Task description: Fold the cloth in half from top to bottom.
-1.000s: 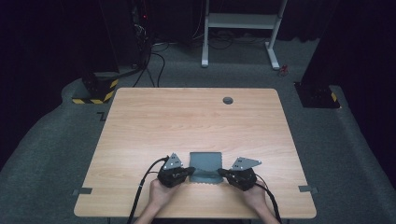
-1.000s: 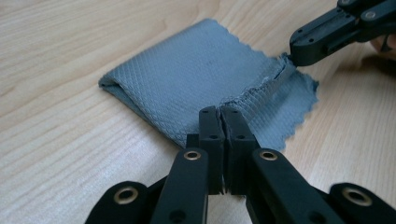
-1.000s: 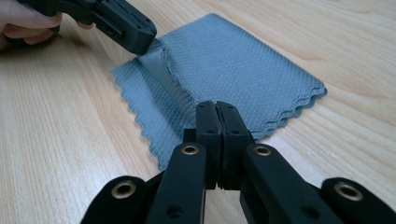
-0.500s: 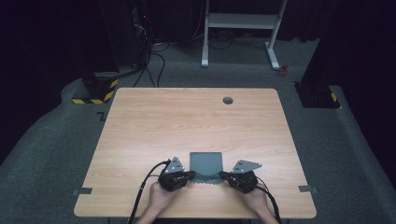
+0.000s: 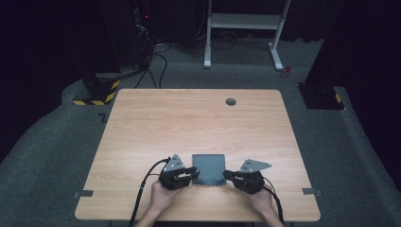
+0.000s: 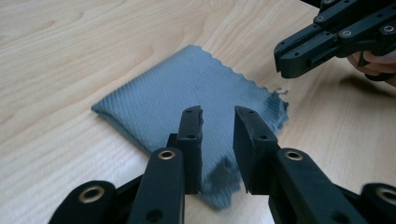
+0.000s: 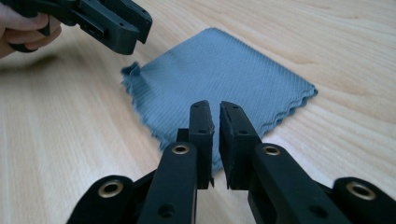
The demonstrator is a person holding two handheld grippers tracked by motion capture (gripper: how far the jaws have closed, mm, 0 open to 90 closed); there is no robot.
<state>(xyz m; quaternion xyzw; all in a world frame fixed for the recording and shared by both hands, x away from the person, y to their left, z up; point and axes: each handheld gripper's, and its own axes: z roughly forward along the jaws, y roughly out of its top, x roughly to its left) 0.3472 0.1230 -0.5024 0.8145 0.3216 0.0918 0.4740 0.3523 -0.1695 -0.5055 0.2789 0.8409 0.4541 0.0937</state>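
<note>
The cloth point(image 5: 208, 168) lies folded flat near the front edge of the surface point(image 5: 189, 123), a small grey-blue rectangle roughly midway between its left and right sides, with your two hands either side of its near edge. Your left claw point(image 5: 193, 176) sits at the cloth's near left corner and your right claw point(image 5: 227, 175) at its near right corner, both low over the wood.

In the left gripper view the left claw point(image 6: 218, 140) has just been opening: its jaws stand apart with a clear gap, and the cloth's point(image 6: 187, 102) corner lies loose below and beyond them, not pinched. In the right gripper view the right claw point(image 7: 215, 135) has also just begun to part, showing only a narrow slit between the jaws, and nothing is caught there; the cloth point(image 7: 219, 74) rests flat on the surface ahead of it.

By the look of it you are at the letting-go step of a fold: the cloth is laid down doubled, with its wavy edges stacked along one side and a slightly frayed, lifted corner at the near edge. Next, I'd judge, you need to open both claws fully and draw them back toward you without dragging the top layer. Lift clear before moving sideways, since the loose corner could snag on a jaw and pull the fold open.
</note>
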